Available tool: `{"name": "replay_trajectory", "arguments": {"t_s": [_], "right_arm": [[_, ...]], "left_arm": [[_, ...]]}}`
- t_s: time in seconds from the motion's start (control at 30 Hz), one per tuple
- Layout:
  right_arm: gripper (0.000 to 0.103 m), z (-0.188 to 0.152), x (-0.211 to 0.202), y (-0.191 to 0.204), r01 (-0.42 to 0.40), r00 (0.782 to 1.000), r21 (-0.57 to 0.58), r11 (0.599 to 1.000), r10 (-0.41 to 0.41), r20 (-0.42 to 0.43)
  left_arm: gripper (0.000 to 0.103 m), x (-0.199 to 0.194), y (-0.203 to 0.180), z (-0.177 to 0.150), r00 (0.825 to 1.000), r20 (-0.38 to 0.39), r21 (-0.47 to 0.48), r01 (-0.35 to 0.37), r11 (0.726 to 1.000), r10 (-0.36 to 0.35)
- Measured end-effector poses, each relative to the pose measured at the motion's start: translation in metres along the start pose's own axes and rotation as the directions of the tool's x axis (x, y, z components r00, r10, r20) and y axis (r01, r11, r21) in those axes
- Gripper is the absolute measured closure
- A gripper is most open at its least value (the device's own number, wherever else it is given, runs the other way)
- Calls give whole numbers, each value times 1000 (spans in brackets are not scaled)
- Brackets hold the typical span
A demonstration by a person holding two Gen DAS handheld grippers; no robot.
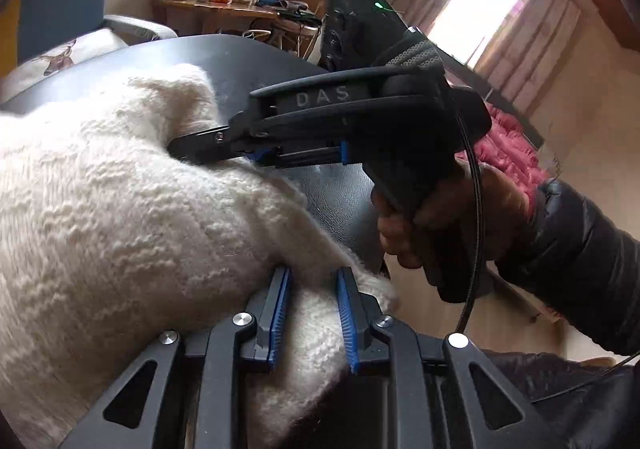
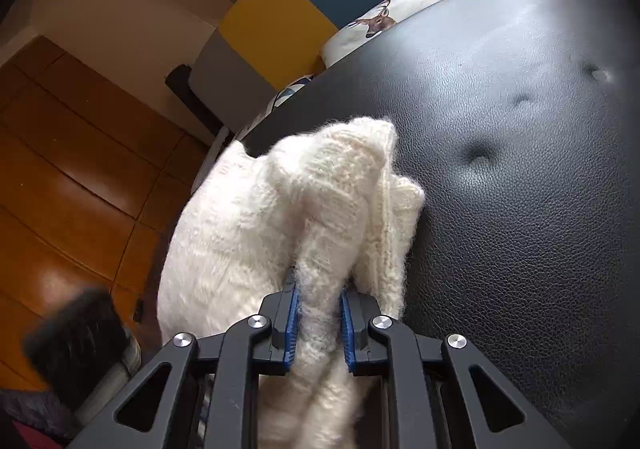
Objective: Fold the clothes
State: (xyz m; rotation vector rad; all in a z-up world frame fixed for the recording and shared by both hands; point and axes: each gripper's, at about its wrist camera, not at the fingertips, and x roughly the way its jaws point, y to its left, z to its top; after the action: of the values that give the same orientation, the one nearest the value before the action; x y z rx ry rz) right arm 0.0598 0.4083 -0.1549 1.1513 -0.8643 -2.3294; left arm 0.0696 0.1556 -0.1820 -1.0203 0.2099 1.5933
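Note:
A fluffy white knit sweater [image 1: 120, 209] lies bunched on a black leather surface [image 1: 340, 189]. At the bottom of the left wrist view my left gripper [image 1: 314, 275] is shut on a thick fold of the sweater, its blue pads [image 1: 280, 313] pressing both sides. My right gripper [image 1: 180, 147] comes in from the right in a person's hand [image 1: 420, 233], its tips sunk in the knit. In the right wrist view the right gripper [image 2: 319, 295] is shut on a bunched ridge of the sweater [image 2: 248, 217], part of which hangs over the edge of the leather surface [image 2: 520, 169].
A blue, yellow and grey chair [image 2: 304, 1] with a deer-print cushion [image 2: 376, 21] stands beyond the leather surface. Wooden floor [image 2: 72, 177] lies to the left below the edge. A pink quilted garment [image 1: 508, 145] and a cluttered desk [image 1: 224, 5] are behind.

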Motion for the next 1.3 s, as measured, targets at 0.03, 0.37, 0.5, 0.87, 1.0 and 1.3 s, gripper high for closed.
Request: {"name": "replay_trajectory", "arguments": {"t_s": [0.03, 0.37, 0.5, 0.87, 1.0, 1.3], "right_arm": [[86, 0, 0, -2, -13, 1000, 6, 1000, 13, 0], [54, 3, -30, 19, 58, 998, -39, 998, -57, 23], [38, 19, -57, 52, 157, 986, -156, 975, -147, 72], [38, 82, 90, 210, -83, 972, -506, 859, -42, -231], [38, 97, 177, 214, -129, 896, -446, 885, -88, -434], [74, 109, 226, 141, 21, 893, -363, 932, -180, -413]], "left_arm": [[81, 0, 3, 1, 1000, 0, -22, 11, 1000, -11], [79, -63, 5, -3, 991, 131, -97, -18, 995, 31], [78, -109, 28, -15, 964, 238, -189, -71, 979, 115], [77, -122, 69, -8, 939, 243, -222, -189, 957, 242], [77, -105, 59, -29, 938, 244, -228, -191, 955, 246], [77, -100, 47, -38, 919, 259, -191, -252, 949, 296]]}}
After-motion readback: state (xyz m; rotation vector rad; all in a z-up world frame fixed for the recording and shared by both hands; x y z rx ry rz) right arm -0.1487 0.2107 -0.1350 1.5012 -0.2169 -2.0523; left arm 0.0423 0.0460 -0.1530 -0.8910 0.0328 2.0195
